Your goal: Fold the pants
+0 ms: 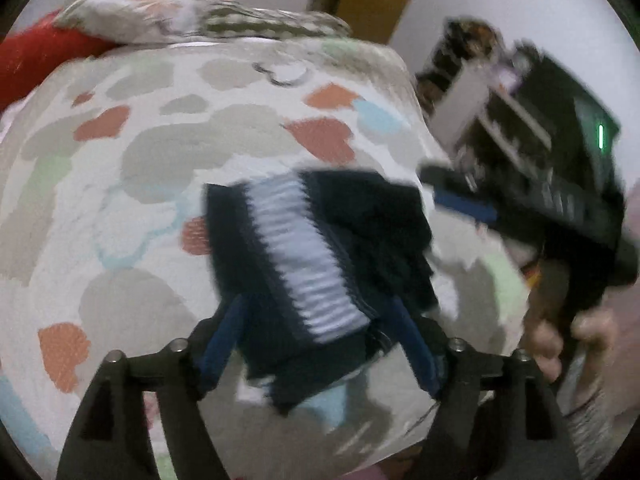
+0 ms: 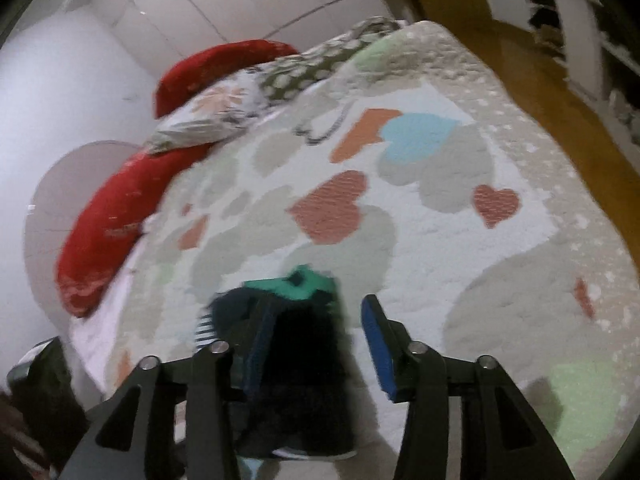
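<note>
Your folded pants lie on the heart-print bedspread, well short of the red pillows; left gripper jaws apart over the pants (not pinching); right gripper also apart, pants between its fingers.

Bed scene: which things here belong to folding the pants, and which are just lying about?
Job:
dark pants, folded on the heart-print bedspread
left gripper, open
right gripper, open

Lying about:
red pillows
patterned pillow
white shelf unit
</note>
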The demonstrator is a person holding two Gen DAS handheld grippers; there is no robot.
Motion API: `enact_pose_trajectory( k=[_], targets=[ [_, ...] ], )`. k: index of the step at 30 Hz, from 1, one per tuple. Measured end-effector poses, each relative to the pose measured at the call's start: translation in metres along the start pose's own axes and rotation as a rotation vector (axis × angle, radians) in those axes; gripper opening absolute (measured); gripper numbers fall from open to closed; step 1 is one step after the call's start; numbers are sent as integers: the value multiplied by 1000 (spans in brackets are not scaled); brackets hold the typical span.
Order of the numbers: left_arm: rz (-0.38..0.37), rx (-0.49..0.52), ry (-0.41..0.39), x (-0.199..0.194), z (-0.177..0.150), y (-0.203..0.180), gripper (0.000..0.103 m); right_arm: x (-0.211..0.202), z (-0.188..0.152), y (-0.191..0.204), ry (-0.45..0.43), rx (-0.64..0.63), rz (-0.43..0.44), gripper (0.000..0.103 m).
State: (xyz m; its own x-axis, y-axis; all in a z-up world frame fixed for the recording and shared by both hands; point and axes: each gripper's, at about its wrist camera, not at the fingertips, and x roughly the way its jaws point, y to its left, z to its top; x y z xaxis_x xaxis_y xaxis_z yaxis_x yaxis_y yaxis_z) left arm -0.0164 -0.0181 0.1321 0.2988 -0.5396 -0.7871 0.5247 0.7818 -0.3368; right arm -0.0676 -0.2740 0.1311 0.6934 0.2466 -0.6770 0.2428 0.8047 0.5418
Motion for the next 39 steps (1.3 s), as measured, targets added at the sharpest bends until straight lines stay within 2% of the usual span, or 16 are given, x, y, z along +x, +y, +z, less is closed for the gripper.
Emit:
enact_pose_trajectory(
  k=[2,5,10,13,14,15,16,21,24,25,27,28,30,31,34,39],
  targets=[
    [-14,-111,-21,-3,6,25,87,4,-2,0,23,4,63,67],
    [-59,-206,12,11,13,49,87,20,-8,-5,62,12,67,69],
    [-170,-238,132,60,22,56,89,44,-16,-21,102,78,111,73],
    [-159,-209,143,75,27,46,89,57,-17,-23,123,106,160,71],
    [-161,-198,140,75,30,43,81,63,-17,-23,143,111,184,55],
    [-180,-191,148,75,32,40,57,69,-18,-21,163,126,215,49],
    [-187,-184,159,72,35,39,50,72,-18,-21,171,139,224,47],
    [-134,-169,87,40,56,51,46,65,-6,0,154,139,285,38],
    [-44,-171,55,31,69,65,51,67,6,26,139,93,291,38],
    [4,-183,54,33,71,72,58,71,10,32,138,82,282,40],
    [102,-197,55,39,70,85,60,83,12,40,146,68,234,42],
    [135,-207,61,42,68,92,60,91,12,41,150,56,182,51],
    [85,-270,57,35,60,107,60,108,7,41,154,-3,4,63],
    [74,-290,45,28,57,112,60,110,5,39,153,-13,-13,66],
    [82,-253,-27,3,52,104,60,92,6,31,123,34,24,67],
    [71,-165,-109,-13,39,74,62,44,16,51,4,-25,101,67]
  ],
)
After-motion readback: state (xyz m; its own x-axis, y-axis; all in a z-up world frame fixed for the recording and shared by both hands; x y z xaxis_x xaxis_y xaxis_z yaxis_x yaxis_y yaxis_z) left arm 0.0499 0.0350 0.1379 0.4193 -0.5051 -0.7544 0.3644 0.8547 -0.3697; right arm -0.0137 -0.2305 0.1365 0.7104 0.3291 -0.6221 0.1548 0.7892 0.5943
